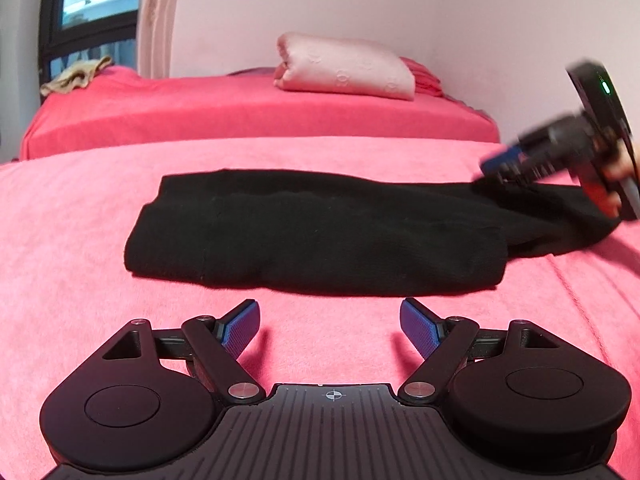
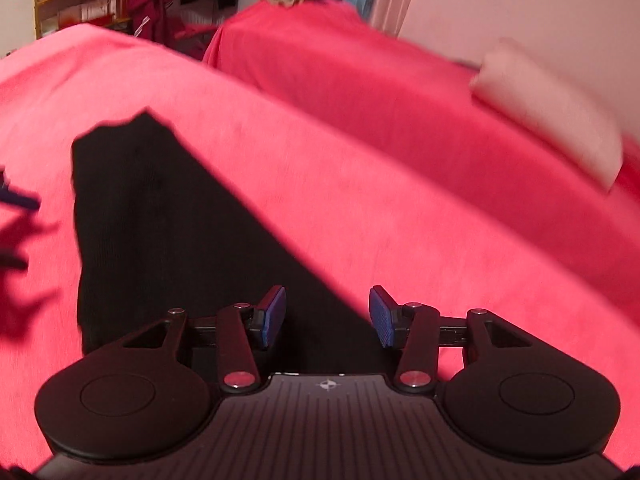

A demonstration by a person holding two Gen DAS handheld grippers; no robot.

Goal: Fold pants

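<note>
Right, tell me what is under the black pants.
The black pants lie flat on the pink bed cover, which shows all around them. In the left wrist view one layer overlaps another near the right end. Anything between or beneath the layers is covered.

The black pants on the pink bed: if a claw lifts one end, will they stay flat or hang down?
The black pants would probably hang limp: the cloth lies soft, with rounded folded edges. The doubled part may slide open, since nothing pins the layers. They look light and unlikely to slip far on the fuzzy pink cover.
</note>
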